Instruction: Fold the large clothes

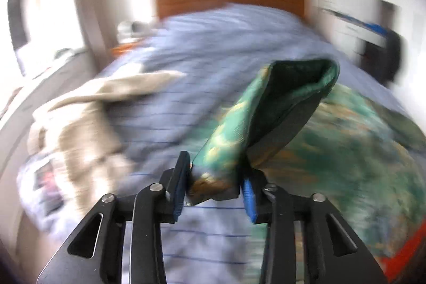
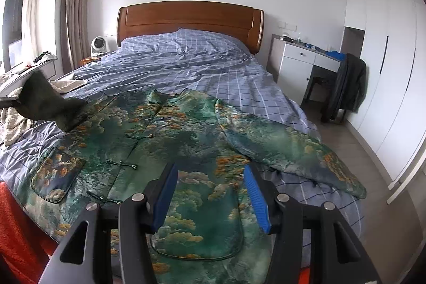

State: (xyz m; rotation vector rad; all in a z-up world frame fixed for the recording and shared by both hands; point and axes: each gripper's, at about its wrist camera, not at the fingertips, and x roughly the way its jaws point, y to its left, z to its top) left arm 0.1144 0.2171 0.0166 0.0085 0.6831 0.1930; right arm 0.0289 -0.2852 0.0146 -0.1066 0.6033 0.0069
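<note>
Left gripper (image 1: 213, 188) jaws pinch the green jacket's (image 2: 186, 140) sleeve (image 1: 266, 108) (lifted, blurred). Right gripper (image 2: 210, 193) jaws spread above its hem on the bed (image 2: 186, 65).

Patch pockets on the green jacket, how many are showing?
2. One pocket lies on the jacket left of the button line; the other pocket sits right of it, under the open right hand-held gripper.

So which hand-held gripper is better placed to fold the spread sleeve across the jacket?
Probably the right hand-held gripper: it is open and hovers near the spread sleeve. The left hand-held gripper is busy, shut on the other sleeve.
</note>
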